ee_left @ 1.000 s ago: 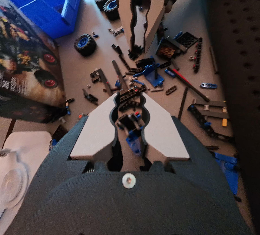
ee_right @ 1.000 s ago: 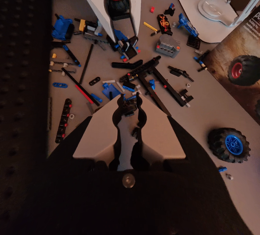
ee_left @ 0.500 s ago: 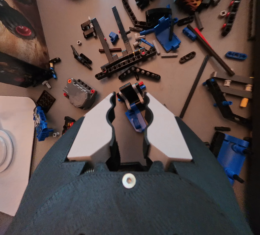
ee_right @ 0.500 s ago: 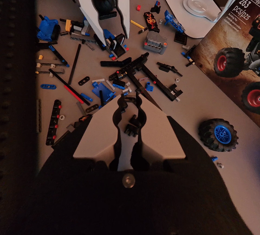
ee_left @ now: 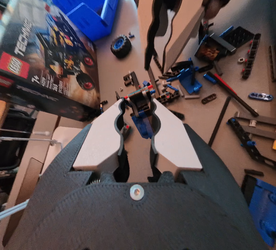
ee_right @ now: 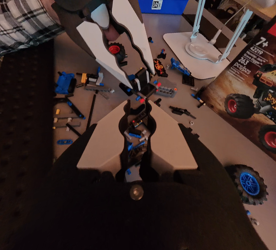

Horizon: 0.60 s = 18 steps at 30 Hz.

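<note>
Bricks lie scattered; left hand-held gripper seemingly grips black-and-blue assembly.

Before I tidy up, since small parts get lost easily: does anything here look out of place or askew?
Nothing looks damaged, but loose building parts are strewn across the table. One blue-hubbed wheel lies alone, apart from the pile, and the left gripper grips a black-and-blue assembly at a tilt.

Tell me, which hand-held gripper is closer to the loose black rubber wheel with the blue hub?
Right. The right hand-held gripper hangs beside the black rubber wheel with the blue hub, which lies just off its right side; the left hand-held gripper is farther away across the scattered parts.
</note>
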{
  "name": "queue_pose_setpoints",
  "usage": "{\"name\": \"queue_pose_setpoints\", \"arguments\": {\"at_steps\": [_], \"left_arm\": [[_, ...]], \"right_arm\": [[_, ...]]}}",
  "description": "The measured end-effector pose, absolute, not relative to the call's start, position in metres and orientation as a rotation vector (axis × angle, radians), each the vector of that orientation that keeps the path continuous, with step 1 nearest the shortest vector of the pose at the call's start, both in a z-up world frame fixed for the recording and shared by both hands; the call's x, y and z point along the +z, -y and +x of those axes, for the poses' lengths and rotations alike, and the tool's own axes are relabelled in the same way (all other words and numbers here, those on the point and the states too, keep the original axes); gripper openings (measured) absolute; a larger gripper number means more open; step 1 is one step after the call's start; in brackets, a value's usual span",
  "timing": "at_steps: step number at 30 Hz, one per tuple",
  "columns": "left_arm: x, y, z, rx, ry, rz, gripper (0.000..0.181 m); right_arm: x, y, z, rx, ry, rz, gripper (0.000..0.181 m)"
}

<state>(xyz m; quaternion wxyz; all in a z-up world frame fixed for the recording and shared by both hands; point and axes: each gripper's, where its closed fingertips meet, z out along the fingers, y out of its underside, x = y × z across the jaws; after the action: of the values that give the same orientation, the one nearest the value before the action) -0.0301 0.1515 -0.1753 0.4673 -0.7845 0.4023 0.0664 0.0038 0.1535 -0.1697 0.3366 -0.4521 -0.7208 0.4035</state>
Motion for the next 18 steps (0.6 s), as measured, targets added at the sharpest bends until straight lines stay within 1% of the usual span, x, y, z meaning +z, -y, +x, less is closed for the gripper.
{"name": "queue_pose_setpoints", "arguments": {"at_steps": [5,9,14,18], "left_arm": [[-0.169,-0.158,-0.007,0.141,-0.987,-1.843,0.03],[-0.164,-0.164,-0.006,0.151,-0.932,-1.826,0.029],[-0.145,-0.156,0.0,-0.029,-0.877,-1.772,0.023],[-0.147,-0.151,-0.002,-0.049,-0.902,-1.777,0.023]], "right_arm": [[-0.177,-0.151,-0.005,0.904,1.895,-1.116,0.021],[-0.174,-0.155,-0.005,0.765,1.88,-1.018,0.01],[-0.164,-0.155,0.0,0.852,1.852,-0.99,0.005],[-0.158,-0.149,0.006,0.945,1.861,-0.957,0.005]]}}
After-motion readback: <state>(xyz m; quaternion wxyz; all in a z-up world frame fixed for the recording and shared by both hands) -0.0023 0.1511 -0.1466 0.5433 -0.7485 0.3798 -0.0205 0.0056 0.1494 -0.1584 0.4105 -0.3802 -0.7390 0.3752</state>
